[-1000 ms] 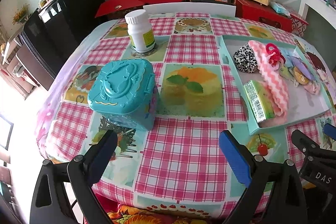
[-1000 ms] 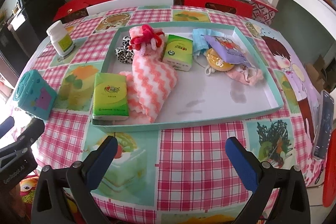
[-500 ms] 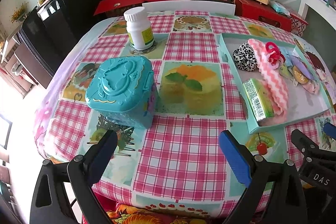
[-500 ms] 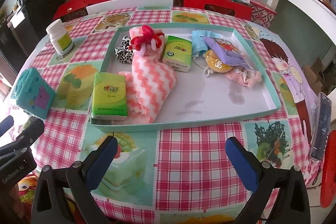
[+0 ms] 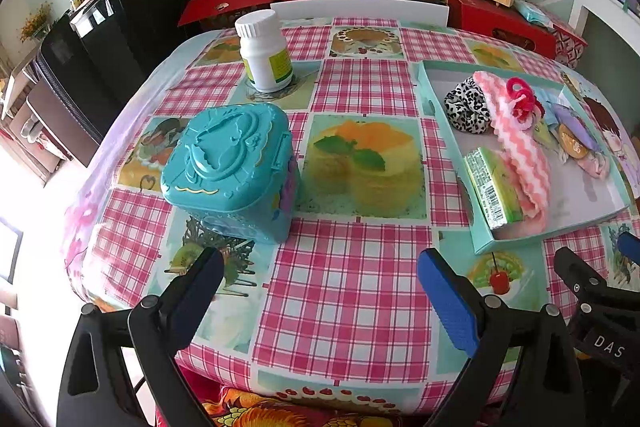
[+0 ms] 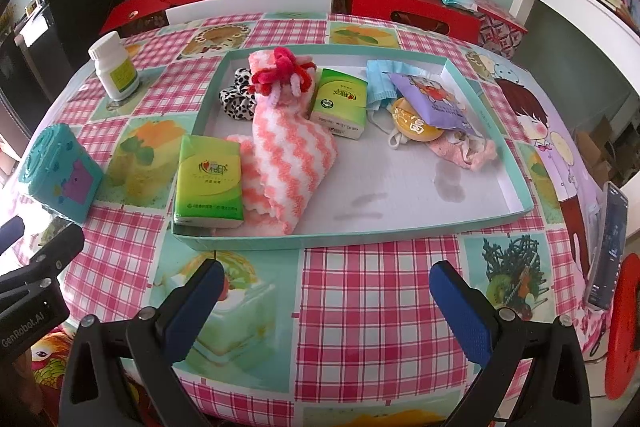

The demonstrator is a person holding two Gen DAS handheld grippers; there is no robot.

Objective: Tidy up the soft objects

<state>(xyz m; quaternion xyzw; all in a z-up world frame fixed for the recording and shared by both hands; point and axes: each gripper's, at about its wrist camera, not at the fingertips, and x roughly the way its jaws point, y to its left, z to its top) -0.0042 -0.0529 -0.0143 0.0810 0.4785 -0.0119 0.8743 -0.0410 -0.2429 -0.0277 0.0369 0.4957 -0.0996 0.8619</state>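
Checked table (image 5: 352, 291), right view only: phone (image 6: 608, 243)

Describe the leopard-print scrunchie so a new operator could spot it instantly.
Find the shallow teal tray on the checked tablecloth. In its far left corner, the leopard-print scrunchie sits tucked against the pink-and-white zigzag towel. It is the only black-and-white spotted item there.

- My pads (image 6: 464, 319) are showing ribbed blue rubber.
- The tablecloth (image 6: 360, 307) is gleaming like glossy vinyl.
- The towel (image 6: 288, 155) is looking fluffy.
- The box (image 5: 228, 163) is shining as moulded plastic.
- The tray (image 6: 400, 195) is looking like matt card.
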